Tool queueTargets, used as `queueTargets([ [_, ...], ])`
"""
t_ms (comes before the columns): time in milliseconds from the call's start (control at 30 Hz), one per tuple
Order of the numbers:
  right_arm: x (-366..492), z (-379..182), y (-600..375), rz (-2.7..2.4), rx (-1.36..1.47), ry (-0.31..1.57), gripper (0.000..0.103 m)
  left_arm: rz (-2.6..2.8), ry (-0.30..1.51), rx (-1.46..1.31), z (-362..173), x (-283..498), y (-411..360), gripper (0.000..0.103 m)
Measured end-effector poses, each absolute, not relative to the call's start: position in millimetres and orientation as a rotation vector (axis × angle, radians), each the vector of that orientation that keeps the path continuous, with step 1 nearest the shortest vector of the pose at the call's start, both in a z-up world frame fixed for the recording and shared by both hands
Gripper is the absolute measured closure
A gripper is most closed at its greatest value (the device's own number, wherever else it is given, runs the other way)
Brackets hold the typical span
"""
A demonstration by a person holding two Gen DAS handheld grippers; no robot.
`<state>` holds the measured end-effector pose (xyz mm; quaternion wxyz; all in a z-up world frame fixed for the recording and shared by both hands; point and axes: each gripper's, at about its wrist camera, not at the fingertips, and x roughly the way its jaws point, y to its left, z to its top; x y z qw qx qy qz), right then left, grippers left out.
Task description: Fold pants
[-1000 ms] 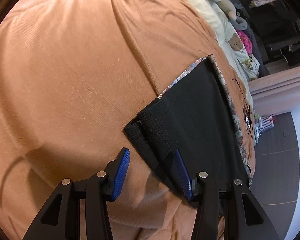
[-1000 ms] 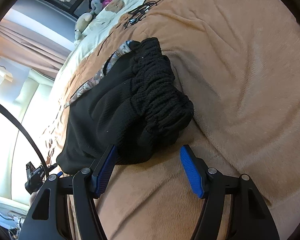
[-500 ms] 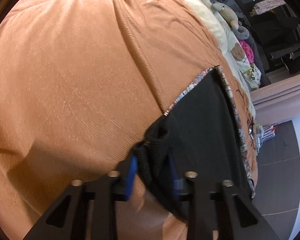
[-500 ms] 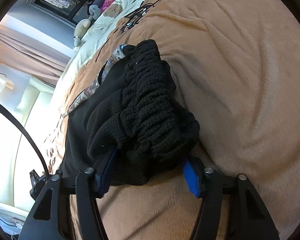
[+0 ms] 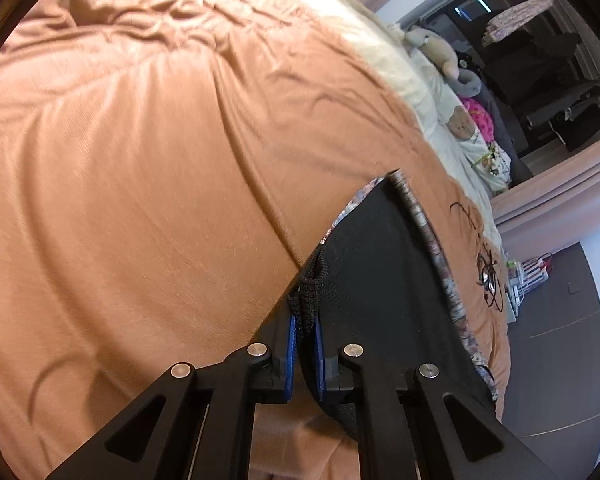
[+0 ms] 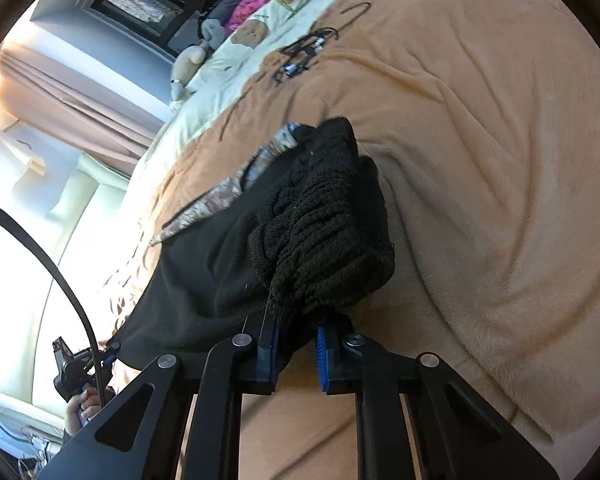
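Black pants [image 5: 384, 280] with a patterned trim lie on an orange-brown blanket [image 5: 140, 184] on a bed. My left gripper [image 5: 305, 334] is shut on a ribbed cuff corner of the pants, lifted a little off the blanket. In the right wrist view the pants [image 6: 204, 276] stretch to the left, and my right gripper [image 6: 297, 340] is shut on the bunched ribbed waistband [image 6: 324, 232]. The left gripper [image 6: 80, 364] and the hand holding it show at the lower left of that view.
Cream bedding with a bear print [image 5: 460, 124] and soft toys [image 5: 436, 48] lie at the bed's far end. A black cable tangle [image 6: 304, 56] lies on the blanket. Curtains [image 5: 556, 200] and grey floor [image 5: 556, 344] lie beyond the bed's edge.
Both grippers have closed from open onto the pants: the left on the cuff corner, the right on the waistband. Both ends are lifted slightly.
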<state>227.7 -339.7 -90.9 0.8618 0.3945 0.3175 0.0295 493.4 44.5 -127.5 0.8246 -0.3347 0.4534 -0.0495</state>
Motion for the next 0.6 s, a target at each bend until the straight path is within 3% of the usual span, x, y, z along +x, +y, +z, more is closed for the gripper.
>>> queueTargets([
  [600,197,-67,-318,0.155,0.754,0.684,0.094,-0.083,0.863,-0.798,-85,383,113,0.095],
])
